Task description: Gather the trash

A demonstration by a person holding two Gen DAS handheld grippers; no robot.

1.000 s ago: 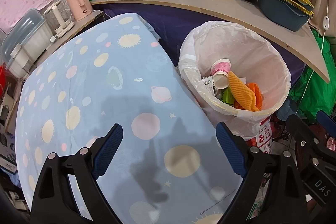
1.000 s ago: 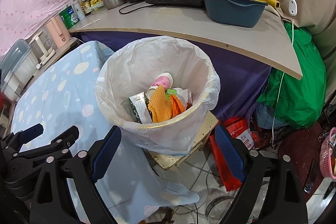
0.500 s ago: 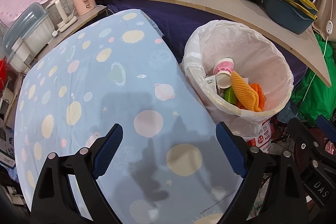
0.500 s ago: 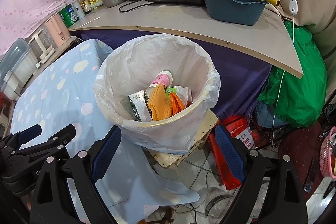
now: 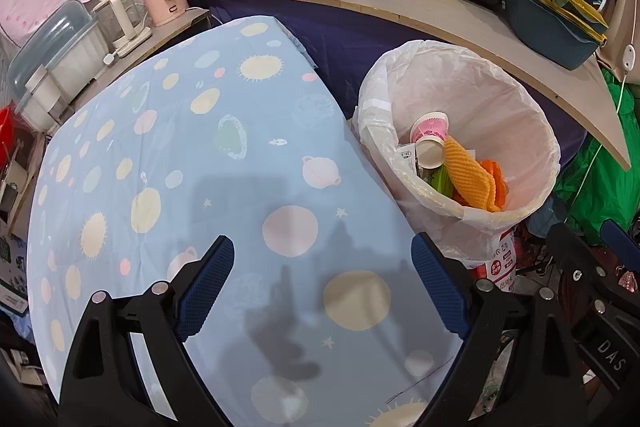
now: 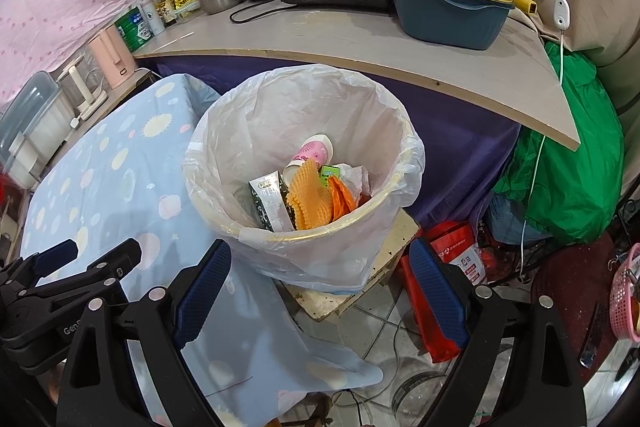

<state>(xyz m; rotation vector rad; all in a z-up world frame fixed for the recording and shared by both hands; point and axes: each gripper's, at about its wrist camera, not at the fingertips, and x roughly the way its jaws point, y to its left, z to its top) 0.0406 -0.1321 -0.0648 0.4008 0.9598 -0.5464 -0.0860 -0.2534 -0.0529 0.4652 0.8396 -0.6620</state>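
Little has shifted over the past second: both tools hold their places. Left tool hangs wide and empty over the blue planet-print tabletop; right tool, equally wide and empty, hovers just before the lined trash bin. Inside the bin lie a pink paper cup, orange foam netting and a green carton.
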